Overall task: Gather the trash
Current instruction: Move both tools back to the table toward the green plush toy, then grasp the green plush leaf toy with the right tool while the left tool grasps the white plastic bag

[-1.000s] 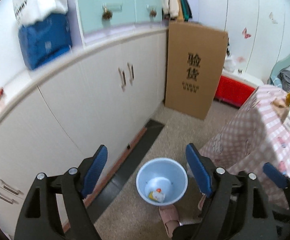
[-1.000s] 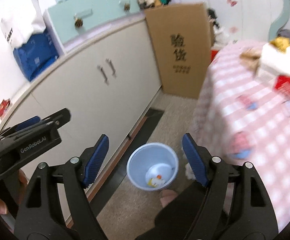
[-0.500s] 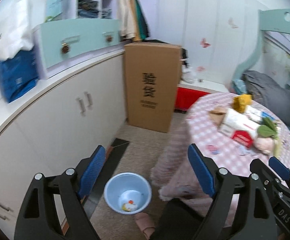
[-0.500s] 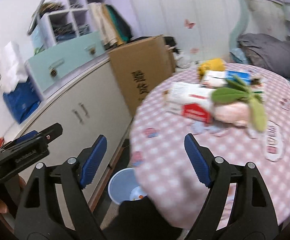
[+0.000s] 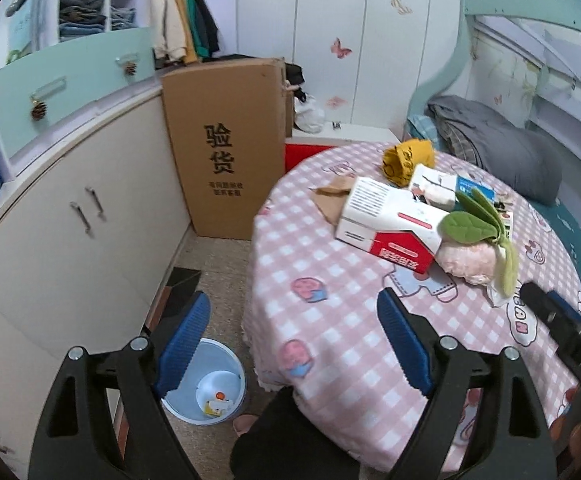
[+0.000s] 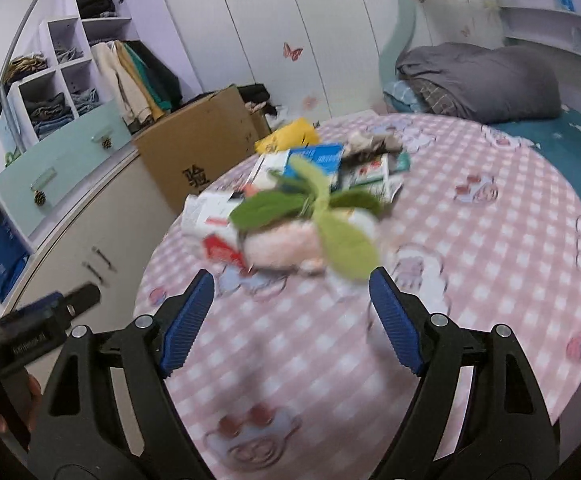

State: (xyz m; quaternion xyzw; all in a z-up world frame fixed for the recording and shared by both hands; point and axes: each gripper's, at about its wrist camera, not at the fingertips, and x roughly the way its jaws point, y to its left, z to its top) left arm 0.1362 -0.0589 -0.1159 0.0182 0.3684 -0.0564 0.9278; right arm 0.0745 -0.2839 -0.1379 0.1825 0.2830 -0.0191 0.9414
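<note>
Plainly, by label:

Left hand-held gripper (image 5: 294, 336): released, jaws spread wide with nothing between them; it hangs at the near edge of the table (image 5: 330, 320), likely kept free for the next pickup.

Right hand-held gripper (image 6: 290, 312): also released and empty, hovering over the checked cloth and aimed at the pile, which suggests it is lining up a grab.

Trash on the table: a red-and-white carton (image 5: 386, 224), a yellow wrapper (image 5: 406, 158), brown paper (image 5: 332, 198) and a crumpled white tissue (image 5: 496, 294) lie clustered toward the far side; a pink plush toy (image 5: 468, 258) leans on the carton, probably not rubbish.

Bin (image 5: 204, 386): pale blue, upright on the floor just beside the table, placed within easy reach for drops.

Bin contents: one small white-and-yellow scrap at the bottom; otherwise bare.

Cardboard box (image 5: 226, 144): stands closed against the cupboard; contents hidden.
</note>
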